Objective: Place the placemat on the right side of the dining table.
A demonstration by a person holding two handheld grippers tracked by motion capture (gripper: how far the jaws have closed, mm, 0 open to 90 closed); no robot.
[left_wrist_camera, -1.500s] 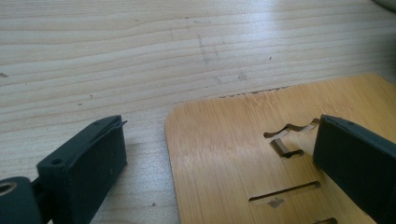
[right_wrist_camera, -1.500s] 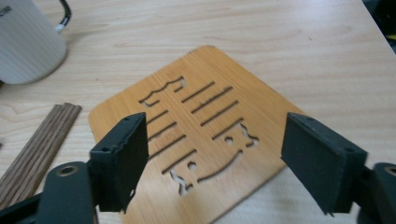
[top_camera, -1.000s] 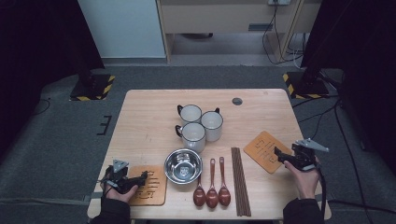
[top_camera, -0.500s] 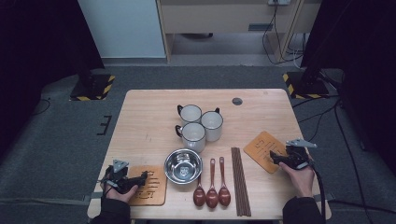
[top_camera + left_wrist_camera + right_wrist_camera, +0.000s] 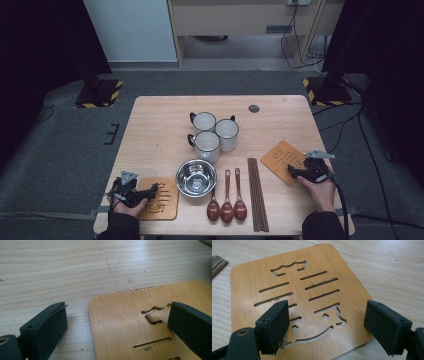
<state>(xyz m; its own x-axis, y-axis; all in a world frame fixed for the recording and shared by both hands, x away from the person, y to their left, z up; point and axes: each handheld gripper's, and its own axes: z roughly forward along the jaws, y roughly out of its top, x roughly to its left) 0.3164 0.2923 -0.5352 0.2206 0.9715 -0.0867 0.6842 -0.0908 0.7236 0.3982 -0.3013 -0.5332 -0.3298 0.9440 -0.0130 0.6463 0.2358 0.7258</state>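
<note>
The right bamboo trivet (image 5: 294, 295) lies flat and tilted near the right edge of the surface (image 5: 160, 135), with cut-out slots across its face. The right gripper (image 5: 325, 326) hovers low over its near edge, jaws wide apart and pressing on nothing. At front left, the left gripper (image 5: 117, 325) straddles the corner of the left bamboo trivet (image 5: 130, 325), jaws likewise spread. Chopsticks (image 5: 257, 192) lie between the two trivets.
</note>
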